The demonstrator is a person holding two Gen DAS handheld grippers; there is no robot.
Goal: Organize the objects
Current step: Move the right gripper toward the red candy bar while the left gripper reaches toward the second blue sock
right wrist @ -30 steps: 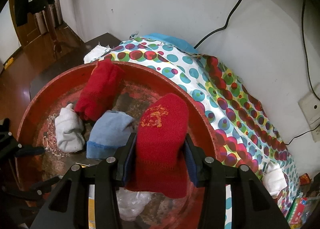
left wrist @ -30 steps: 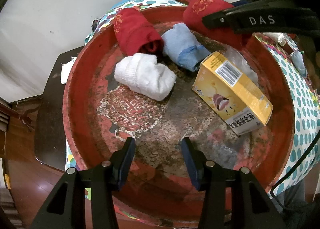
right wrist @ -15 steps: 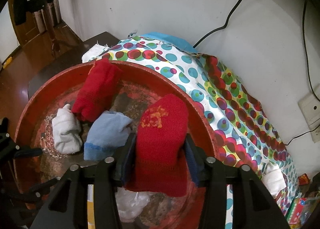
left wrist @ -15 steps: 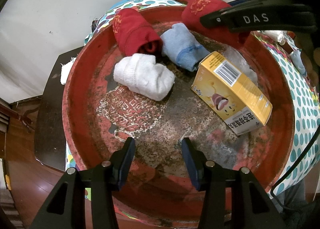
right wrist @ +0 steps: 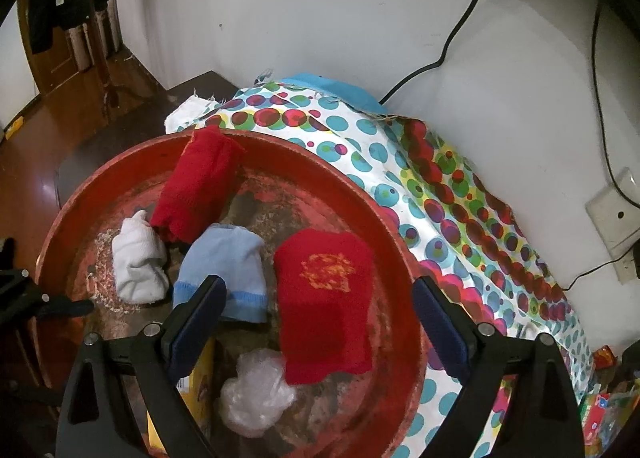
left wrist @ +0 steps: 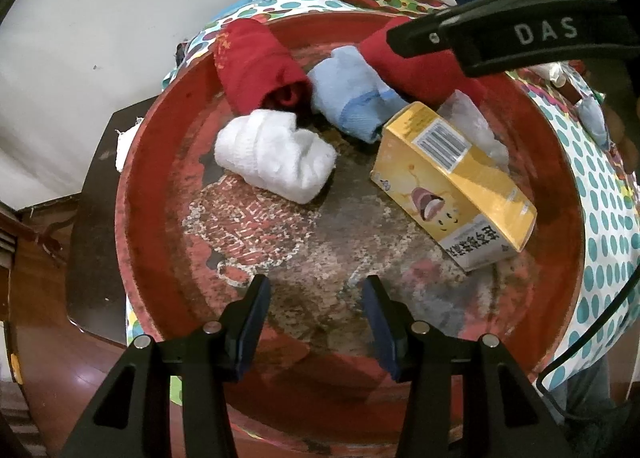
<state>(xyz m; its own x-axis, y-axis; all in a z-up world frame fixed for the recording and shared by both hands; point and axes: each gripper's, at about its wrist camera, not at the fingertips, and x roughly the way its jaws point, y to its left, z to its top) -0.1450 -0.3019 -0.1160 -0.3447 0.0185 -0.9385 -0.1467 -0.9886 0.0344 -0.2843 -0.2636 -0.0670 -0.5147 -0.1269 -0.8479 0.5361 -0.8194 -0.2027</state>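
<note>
A round red tray (left wrist: pixel 144 194), its paint worn through to dark patches, fills the left wrist view and rests on a polka-dot cloth (left wrist: pixel 600 194) covering the surface. At the lower centre the left gripper (left wrist: pixel 316 322) hangs over the bare tray floor, released, nothing between its jaws. In the upper left of the tray a rolled red sock (left wrist: pixel 256 66) leans on the rim, and just below it lies a rolled white sock (left wrist: pixel 276 156), touching it. To the right sits a light blue sock (left wrist: pixel 352 98), then a yellow carton (left wrist: pixel 452 178) with a barcode lying tilted on the tray floor, with crumpled clear plastic (left wrist: pixel 476 126) behind it. In the right wrist view, from left to right, the white sock, the leaning red sock and the blue sock lie in a cluster; next comes a flat red sock with a gold emblem (right wrist: pixel 326 302), lying against the tray's sloping right wall. The right gripper (right wrist: pixel 316 310) straddles it, its jaws opening and clear of the sock on both sides.
</note>
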